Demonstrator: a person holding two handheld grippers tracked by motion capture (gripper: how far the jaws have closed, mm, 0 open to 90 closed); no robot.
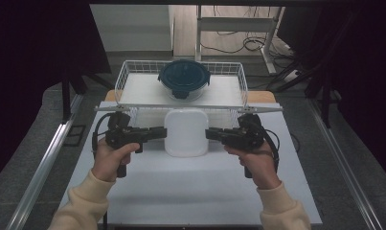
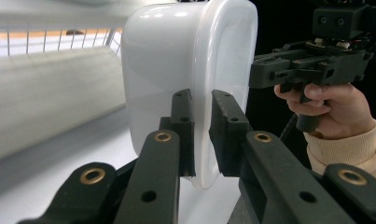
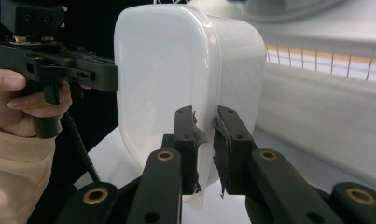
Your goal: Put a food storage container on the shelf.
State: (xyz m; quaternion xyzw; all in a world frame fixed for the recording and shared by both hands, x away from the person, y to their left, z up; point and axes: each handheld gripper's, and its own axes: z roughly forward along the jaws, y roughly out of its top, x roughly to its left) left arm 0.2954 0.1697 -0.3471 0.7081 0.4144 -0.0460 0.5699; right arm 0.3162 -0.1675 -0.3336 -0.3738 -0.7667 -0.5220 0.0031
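A white rounded-square plastic container (image 1: 186, 134) with its lid on hangs above the white table (image 1: 195, 191), held between both grippers. My left gripper (image 1: 163, 132) pinches its left rim and my right gripper (image 1: 209, 134) pinches its right rim. In the left gripper view the two black jaws (image 2: 202, 100) clamp the container's rim (image 2: 176, 56), with the other hand's gripper (image 2: 265, 72) at the far edge. In the right gripper view the worn pads (image 3: 205, 116) close on the rim of the container (image 3: 162, 70), and the left gripper (image 3: 101, 77) grips the opposite side.
Behind the container stands a white wire basket (image 1: 123, 79) on a raised shelf, with a round glass container with a dark teal lid (image 1: 183, 76) inside. Dark curtains flank the table. Metal rails run along the floor on both sides.
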